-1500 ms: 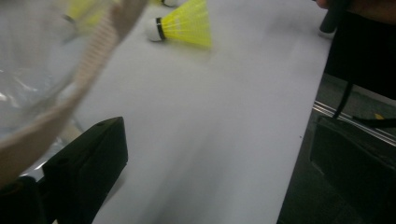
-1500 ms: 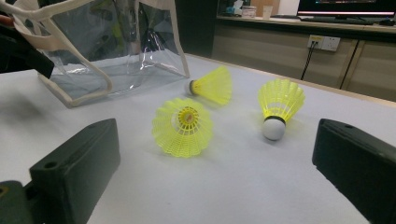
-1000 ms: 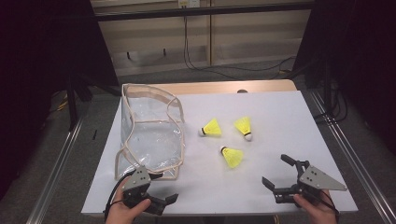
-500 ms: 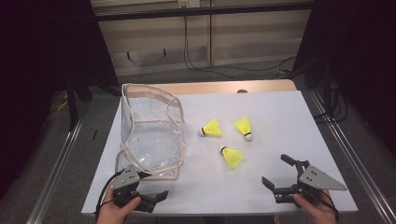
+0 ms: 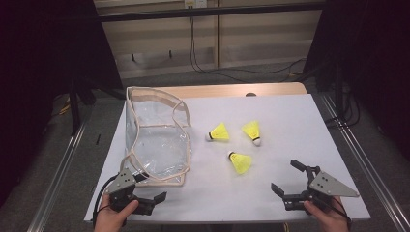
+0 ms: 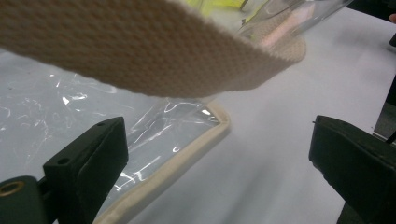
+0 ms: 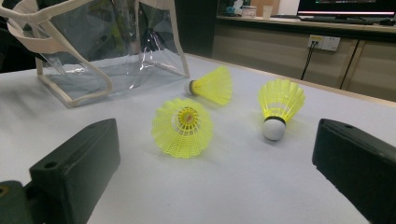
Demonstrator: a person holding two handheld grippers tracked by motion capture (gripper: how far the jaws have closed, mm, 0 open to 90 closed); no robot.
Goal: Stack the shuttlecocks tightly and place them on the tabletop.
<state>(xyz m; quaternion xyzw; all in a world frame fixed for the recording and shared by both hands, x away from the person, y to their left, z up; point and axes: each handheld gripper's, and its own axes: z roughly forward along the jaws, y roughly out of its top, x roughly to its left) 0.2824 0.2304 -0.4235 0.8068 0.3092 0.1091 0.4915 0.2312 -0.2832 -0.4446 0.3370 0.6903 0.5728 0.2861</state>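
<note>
While both grippers rest at the near edge of the white worktop (image 5: pixel 290 121), the left gripper (image 5: pixel 153 199) has its fingers wide apart and empty, just beside the near corner of the clear bag (image 5: pixel 157 140). Wide apart and empty too, the right gripper (image 5: pixel 289 181) faces three yellow shuttlecocks; the nearest shuttlecock (image 5: pixel 240 162) lies near it, well right of the bag.
</note>
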